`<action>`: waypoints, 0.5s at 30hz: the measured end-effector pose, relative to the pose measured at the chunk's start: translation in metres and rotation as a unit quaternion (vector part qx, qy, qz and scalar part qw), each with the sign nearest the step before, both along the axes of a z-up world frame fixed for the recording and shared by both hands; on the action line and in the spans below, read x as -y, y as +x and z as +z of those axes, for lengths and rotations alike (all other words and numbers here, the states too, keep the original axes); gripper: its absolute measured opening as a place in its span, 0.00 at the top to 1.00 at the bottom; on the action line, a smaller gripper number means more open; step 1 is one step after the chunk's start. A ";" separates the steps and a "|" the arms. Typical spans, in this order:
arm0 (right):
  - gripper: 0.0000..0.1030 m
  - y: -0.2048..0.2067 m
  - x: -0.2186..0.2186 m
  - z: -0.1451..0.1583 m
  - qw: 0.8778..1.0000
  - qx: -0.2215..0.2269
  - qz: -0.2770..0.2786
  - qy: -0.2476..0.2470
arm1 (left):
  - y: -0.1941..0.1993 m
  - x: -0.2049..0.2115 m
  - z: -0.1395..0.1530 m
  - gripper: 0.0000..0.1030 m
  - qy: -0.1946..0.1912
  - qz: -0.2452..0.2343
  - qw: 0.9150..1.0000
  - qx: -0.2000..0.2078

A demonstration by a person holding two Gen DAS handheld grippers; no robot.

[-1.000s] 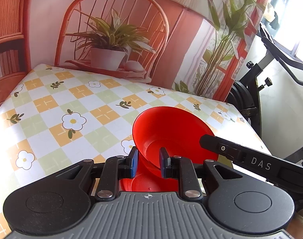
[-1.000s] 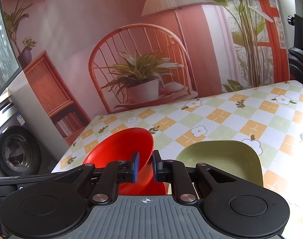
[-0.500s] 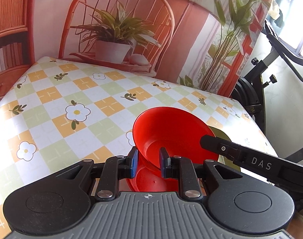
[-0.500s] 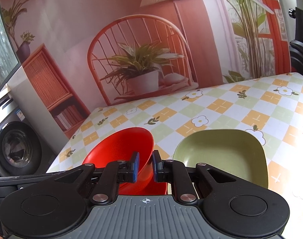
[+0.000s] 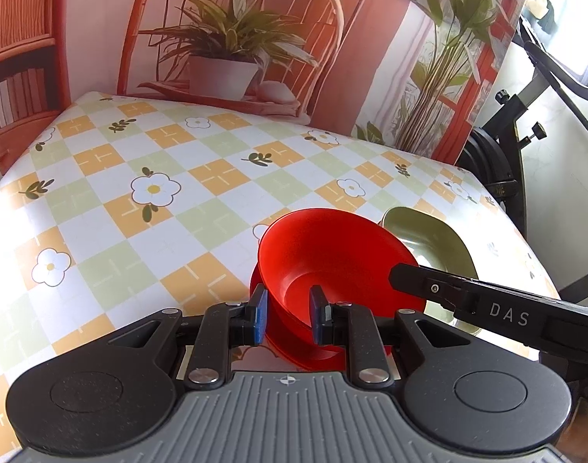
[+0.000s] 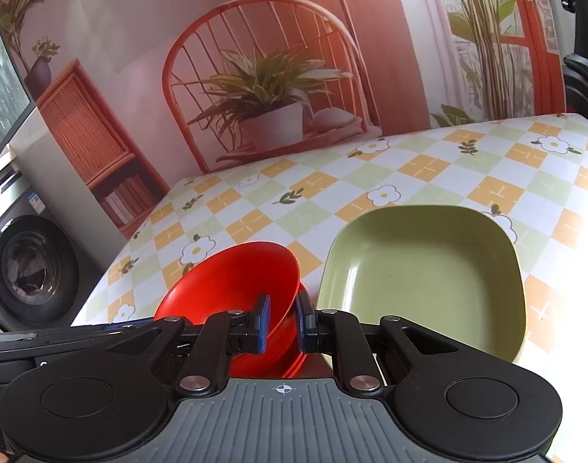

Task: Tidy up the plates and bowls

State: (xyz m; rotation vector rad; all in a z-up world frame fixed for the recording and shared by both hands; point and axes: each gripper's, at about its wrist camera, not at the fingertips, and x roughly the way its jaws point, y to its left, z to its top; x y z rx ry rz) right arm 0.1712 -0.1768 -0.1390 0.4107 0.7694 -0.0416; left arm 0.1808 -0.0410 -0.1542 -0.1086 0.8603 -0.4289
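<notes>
Table (image 5: 147,177) carries only a green plate (image 6: 421,274) and, just left of it, a red bowl (image 5: 332,258) tilted over a second red piece beneath; judged mid-task, bowl not yet seated flat, plate unstacked. Left gripper (image 5: 288,316) pinches the bowl's near rim between narrowly set jaws. Right gripper (image 6: 283,322) clamps the opposite rim likewise, beside the plate.

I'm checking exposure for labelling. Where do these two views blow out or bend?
Left wrist view: the window at upper right is blown out, and the table edge bows from fisheye. Right wrist view: glare whitens the cloth beside the green plate, and the red bowl stays sharp.
</notes>
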 end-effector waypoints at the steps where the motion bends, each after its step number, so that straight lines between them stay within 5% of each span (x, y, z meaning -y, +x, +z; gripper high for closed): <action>1: 0.86 0.000 -0.001 -0.001 1.000 -0.001 0.001 -0.002 | 0.000 0.001 -0.001 0.78 0.002 -0.001 1.000 0.000; 15: 0.82 0.001 -0.002 -0.005 1.000 -0.017 0.008 -0.003 | -0.001 0.000 -0.004 0.78 0.005 0.003 1.000 0.001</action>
